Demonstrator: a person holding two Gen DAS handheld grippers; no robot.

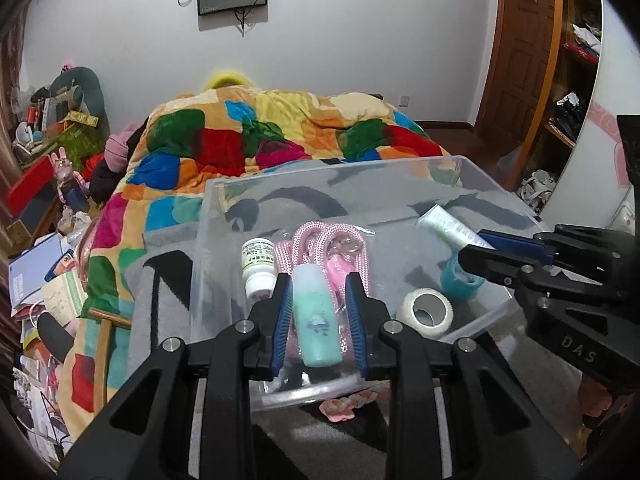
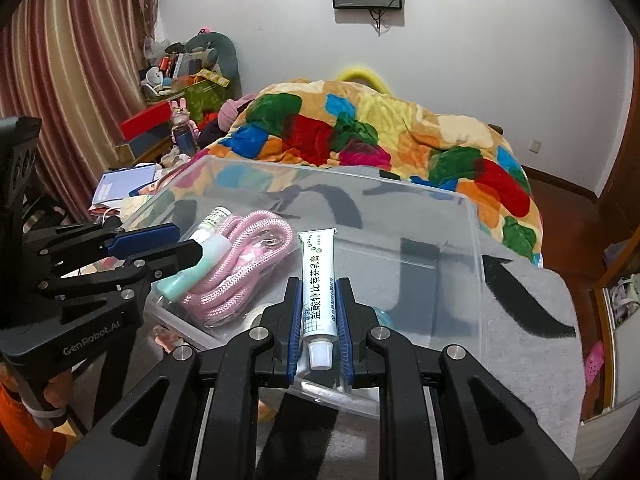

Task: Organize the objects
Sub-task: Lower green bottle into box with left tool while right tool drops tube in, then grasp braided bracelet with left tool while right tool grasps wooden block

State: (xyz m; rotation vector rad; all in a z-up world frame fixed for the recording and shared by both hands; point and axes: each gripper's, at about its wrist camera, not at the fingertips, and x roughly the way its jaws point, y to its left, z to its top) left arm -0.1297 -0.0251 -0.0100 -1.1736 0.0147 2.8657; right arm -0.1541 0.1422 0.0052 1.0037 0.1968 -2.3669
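A clear plastic box (image 1: 280,184) sits on a grey cloth at the foot of a bed. My left gripper (image 1: 320,292) is shut on a teal bottle (image 1: 316,316) and holds it over the box's near side; it also shows in the right wrist view (image 2: 176,284). My right gripper (image 2: 319,296) is shut on a white ointment tube (image 2: 318,276) over the box, also seen in the left wrist view (image 1: 452,230). Inside the box lie a pink rope (image 1: 312,240), a white pill bottle (image 1: 258,264), a white tape roll (image 1: 428,312) and a teal tape roll (image 1: 456,280).
A bed with a colourful patchwork blanket (image 1: 280,136) lies behind the box. Cluttered books and boxes (image 1: 44,264) crowd the floor on the left. A wooden door and shelves (image 1: 560,80) stand to the right. A pink item (image 1: 344,404) lies under the box's near edge.
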